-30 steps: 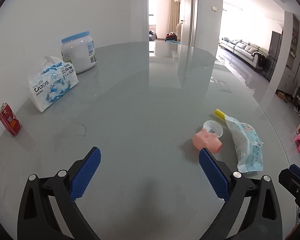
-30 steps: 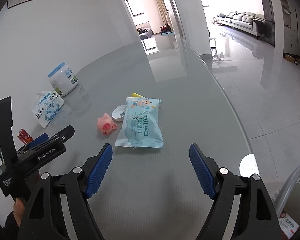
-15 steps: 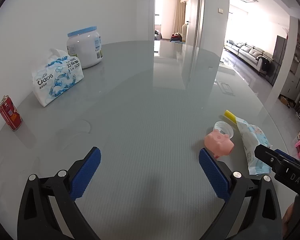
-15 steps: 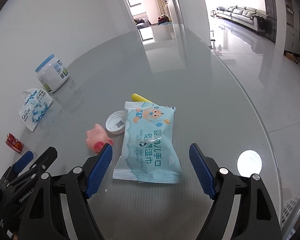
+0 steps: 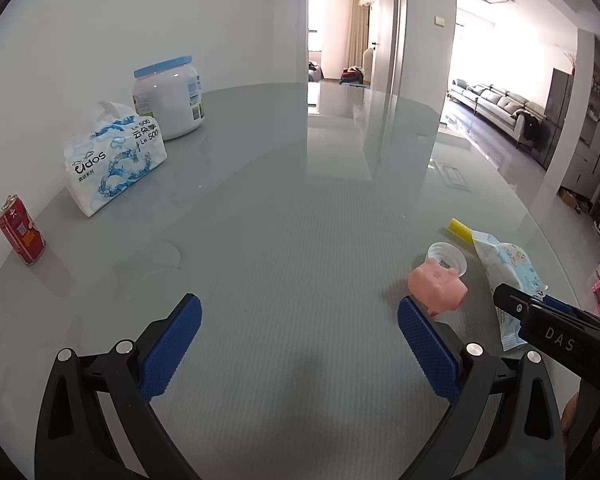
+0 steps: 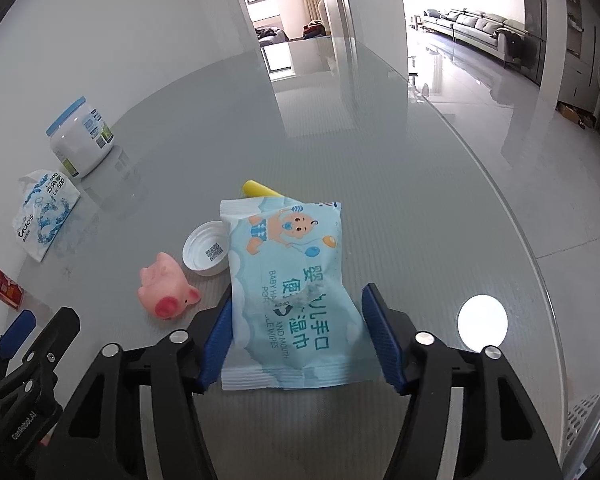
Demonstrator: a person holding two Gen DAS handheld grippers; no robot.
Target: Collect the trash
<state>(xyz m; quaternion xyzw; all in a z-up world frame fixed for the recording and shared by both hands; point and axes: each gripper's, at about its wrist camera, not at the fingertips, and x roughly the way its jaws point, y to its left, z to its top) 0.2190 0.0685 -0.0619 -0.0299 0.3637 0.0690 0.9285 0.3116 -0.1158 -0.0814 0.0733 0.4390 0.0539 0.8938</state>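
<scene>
Straddling the pale blue plastic pack of baby wipes (image 6: 296, 292), the right claw (image 6: 300, 336) is pointing steeply down at the glossy grey glass surface (image 6: 400, 184), near that surface's curved right edge. Its jaws have just been closing, and the pack is lying between the blue ribbed pads (image 6: 216, 340); the left pad is sitting against the pack's side, while a sliver of gap is showing at the right pad, so the pack is lying flat and not yet being squeezed. A yellow strip (image 6: 258, 189) is peeking out from under the pack's far end. A white plastic bottle cap (image 6: 206, 254) is lying open side up just beside the pack's left side, and a small pink rubber pig (image 6: 166, 290) is sitting next to the cap, toward the near edge.

The left claw (image 5: 300, 344) is hovering over bare surface with its jaws standing wide and nothing between them; in its view the pig (image 5: 438, 286) is sitting just beyond its right pad (image 5: 428, 354).

Along the surface's far left edge, by the white wall, a white jar with a light blue lid (image 5: 168, 98) is standing upright, a blue-and-white soft pack of tissues (image 5: 114, 160) is lying just beside it, and a red drink can (image 5: 20, 230) is standing well apart from both, toward the near left.
</scene>
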